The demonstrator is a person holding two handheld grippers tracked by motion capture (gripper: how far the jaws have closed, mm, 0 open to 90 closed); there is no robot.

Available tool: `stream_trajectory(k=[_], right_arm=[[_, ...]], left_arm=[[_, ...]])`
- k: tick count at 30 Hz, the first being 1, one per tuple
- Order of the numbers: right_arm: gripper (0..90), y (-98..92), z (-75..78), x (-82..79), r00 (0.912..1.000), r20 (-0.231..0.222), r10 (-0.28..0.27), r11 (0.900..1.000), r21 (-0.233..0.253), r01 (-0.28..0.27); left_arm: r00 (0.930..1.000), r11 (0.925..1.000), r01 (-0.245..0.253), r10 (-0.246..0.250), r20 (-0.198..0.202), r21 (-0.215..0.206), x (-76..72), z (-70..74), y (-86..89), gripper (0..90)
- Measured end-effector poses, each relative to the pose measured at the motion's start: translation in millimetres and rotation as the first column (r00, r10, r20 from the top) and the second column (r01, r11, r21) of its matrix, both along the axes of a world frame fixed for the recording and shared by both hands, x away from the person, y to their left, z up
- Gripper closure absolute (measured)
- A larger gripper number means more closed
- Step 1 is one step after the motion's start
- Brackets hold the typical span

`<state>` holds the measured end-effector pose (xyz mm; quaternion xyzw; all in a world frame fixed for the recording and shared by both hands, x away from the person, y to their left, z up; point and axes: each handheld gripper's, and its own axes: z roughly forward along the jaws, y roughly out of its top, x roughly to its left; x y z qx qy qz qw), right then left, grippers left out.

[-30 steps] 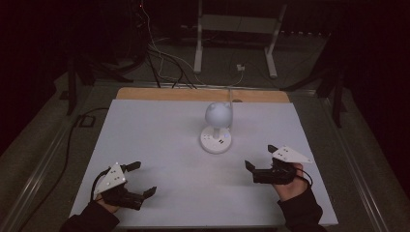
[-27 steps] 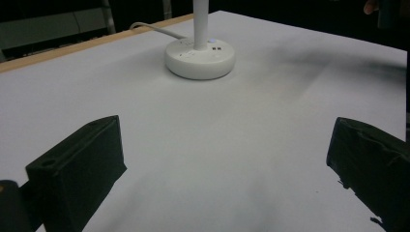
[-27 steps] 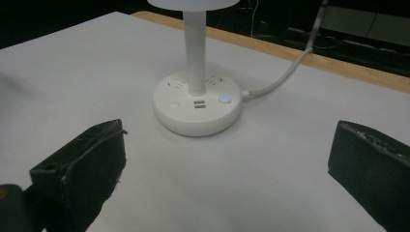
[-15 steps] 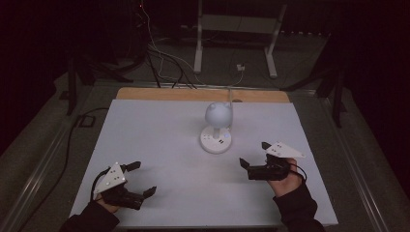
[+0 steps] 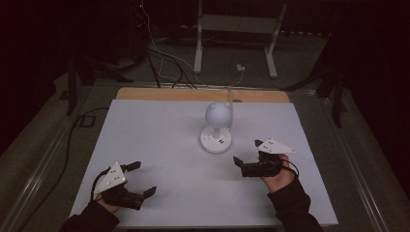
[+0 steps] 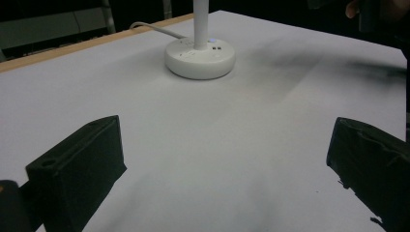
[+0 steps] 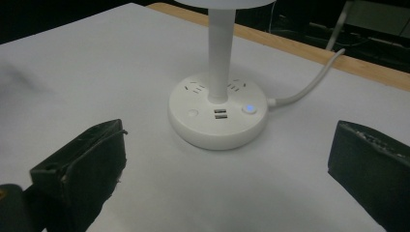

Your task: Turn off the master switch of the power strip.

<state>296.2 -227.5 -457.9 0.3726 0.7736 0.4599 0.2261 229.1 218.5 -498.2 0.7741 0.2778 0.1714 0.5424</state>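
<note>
White desk lamp (image 5: 217, 129) stands upright near the middle of the white table (image 5: 154, 145), slightly toward its far edge. Round base carries socket slots, two USB ports and a lit blue button (image 7: 249, 108); white cord (image 7: 309, 79) leaves the base toward the wooden strip (image 5: 145, 94) at the far edge.

Right gripper (image 5: 246, 157) sits just beside the lamp base, on its near right, jaws spread wide, nothing between them; not touching the base. In the right gripper view the base lies centred between the jaws.

Left gripper (image 5: 140, 179) rests near the front left corner, well apart from the lamp, jaws spread, empty.
</note>
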Motion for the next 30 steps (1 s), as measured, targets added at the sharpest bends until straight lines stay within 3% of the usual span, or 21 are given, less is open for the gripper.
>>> stream_trajectory(k=[13,30], right_arm=[[0.0,14.1,-12.0,16.9,0.9993,-0.017,0.032,0.999,-0.032,-0.032],[0.0,27.0,-22.4,38.2,0.9975,-0.043,0.055,0.998,-0.035,-0.057]], left_arm=[[1.0,1.0,0.003,-0.003,0.001,-0.004,-0.5,0.4,-0.2,0.5],[1.0,1.0,0.006,-0.006,0.002,-0.003,-1.0,0.5,-0.4,0.4]])
